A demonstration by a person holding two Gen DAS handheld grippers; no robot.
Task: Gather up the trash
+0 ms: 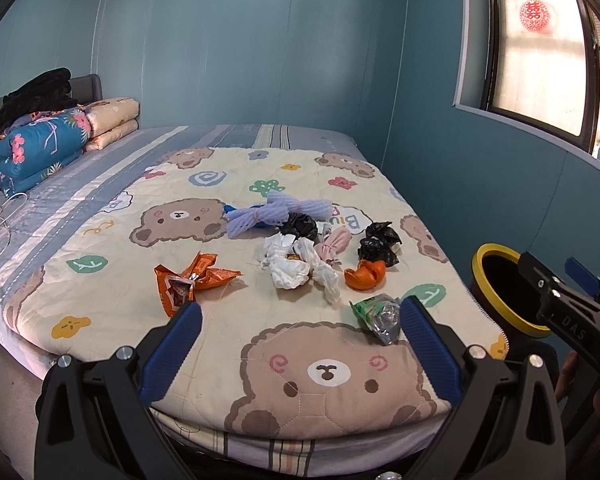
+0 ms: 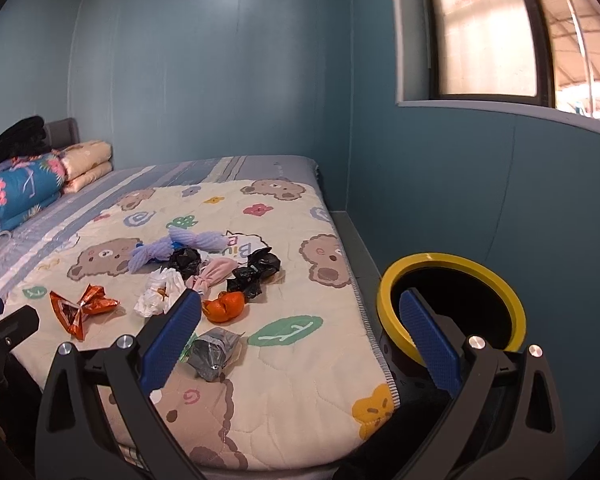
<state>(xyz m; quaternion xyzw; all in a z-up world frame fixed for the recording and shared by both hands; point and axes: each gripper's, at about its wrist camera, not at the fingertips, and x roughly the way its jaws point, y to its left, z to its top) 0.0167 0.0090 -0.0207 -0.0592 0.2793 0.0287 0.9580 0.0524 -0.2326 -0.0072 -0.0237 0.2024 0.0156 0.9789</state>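
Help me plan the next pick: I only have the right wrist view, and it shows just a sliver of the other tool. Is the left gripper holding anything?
Observer: No. The left gripper is open and empty, poised over the near end of the bear quilt.
Operator: Which piece of trash lies closest to it?
Observer: The green-and-silver wrapper. It lies on the quilt just inside the gripper's right fingertip, and I cannot tell whether they touch.
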